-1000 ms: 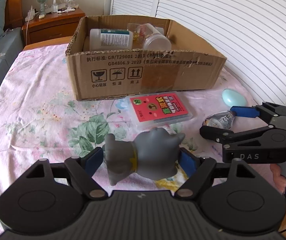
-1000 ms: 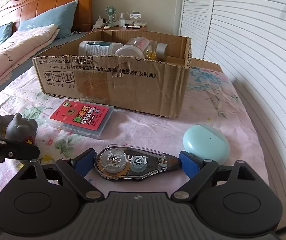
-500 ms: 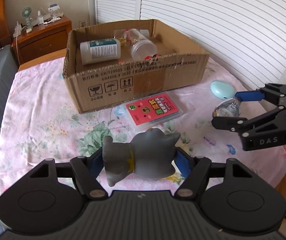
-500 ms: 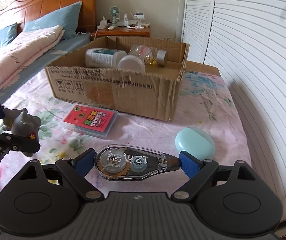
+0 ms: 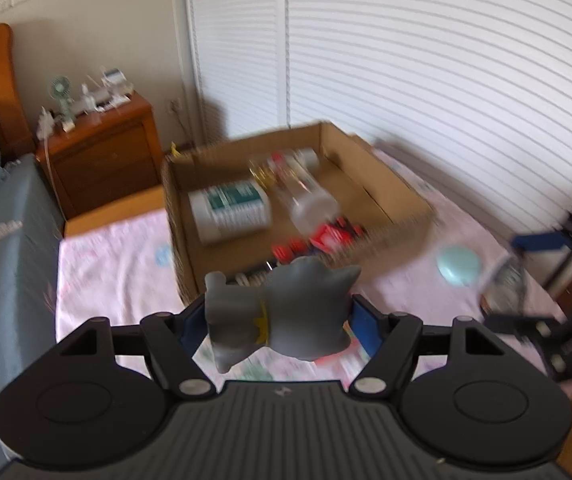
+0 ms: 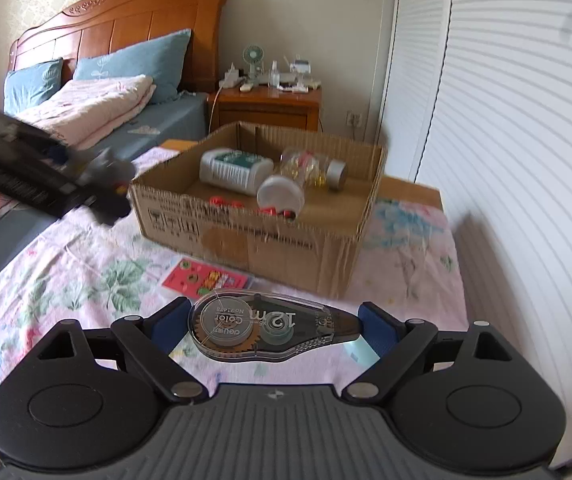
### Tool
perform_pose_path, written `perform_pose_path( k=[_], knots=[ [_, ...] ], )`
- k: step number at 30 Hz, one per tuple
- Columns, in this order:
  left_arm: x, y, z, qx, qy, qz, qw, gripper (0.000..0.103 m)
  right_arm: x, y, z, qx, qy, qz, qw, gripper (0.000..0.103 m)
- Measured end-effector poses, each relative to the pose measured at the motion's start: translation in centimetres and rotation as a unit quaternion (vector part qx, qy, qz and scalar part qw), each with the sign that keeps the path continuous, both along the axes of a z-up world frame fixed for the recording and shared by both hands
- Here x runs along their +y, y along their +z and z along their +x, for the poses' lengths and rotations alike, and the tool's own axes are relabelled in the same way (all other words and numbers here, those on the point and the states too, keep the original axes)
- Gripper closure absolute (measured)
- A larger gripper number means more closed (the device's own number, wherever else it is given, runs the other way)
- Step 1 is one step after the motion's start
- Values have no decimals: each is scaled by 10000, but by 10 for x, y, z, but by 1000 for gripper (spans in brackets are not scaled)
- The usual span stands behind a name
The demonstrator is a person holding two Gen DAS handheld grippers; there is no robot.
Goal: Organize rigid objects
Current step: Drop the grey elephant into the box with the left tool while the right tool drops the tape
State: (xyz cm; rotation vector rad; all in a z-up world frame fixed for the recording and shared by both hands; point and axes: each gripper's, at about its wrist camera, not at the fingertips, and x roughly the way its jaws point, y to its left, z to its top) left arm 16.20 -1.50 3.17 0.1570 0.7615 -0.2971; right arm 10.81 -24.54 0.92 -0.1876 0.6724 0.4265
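Left hand-held gripper [image 5: 276, 322] pinches a grey rubber animal toy [image 5: 282, 312] crosswise between its blue pads; the jaws have just closed tighter on it, and the toy hangs in the air above the near wall of the cardboard box [image 5: 385, 184]. Left view is smeared by motion, so fine detail is lost. Right hand-held gripper [image 6: 272, 324] clamps a clear correction-tape dispenser [image 6: 262, 326] end to end, jaws spread wide to take its length, the dispenser lying flat between the pads and clear of the bedding. The box sits open on a pink floral sheet [image 6: 66, 264] spread over a low surface beside the bed. Inside it: a white bottle with a green label [image 6: 234, 166] on its side, a clear jar with a white lid [image 6: 286, 188] also on its side, a small silver-capped item [image 6: 335, 174] behind the jar, and red pieces [image 6: 222, 202] near the front wall, too blurred to identify. Outside the box, a red card pack [image 6: 204, 278] lies flat on the sheet just in front of the near wall. A pale mint egg-shaped case [image 5: 457, 266] rests on the sheet to the right of the box, apart from it. Behind, a wooden nightstand [image 6: 270, 106] carries a small fan and clutter.
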Motion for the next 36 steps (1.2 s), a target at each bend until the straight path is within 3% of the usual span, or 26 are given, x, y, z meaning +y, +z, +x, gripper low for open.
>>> perform_pose_path(
  k=[13,15,16,20,32,36],
  knots=[
    [-4,-7,78,-85,354,-57,9993,28,5,14,10,-194,-72,-58,9998,10],
    [-3,-11,84,-29,436,-125,9990,17,5,15,11,-201,-88,-83,9997,10],
    [-2,-12,84,-40,522,-136,9985,6,6,15,11,-201,-92,-88,9997,10],
    [3,-14,72,-210,542,-203,9981,4,7,17,12,-223,-78,-67,9997,10],
    [-1,-14,-7,-308,348,216,9987,4,14,29,28,-152,-68,216,9996,10],
    [0,-14,-23,-316,439,39,9985,3,16,37,49,4,-101,429,9990,10]
  ],
)
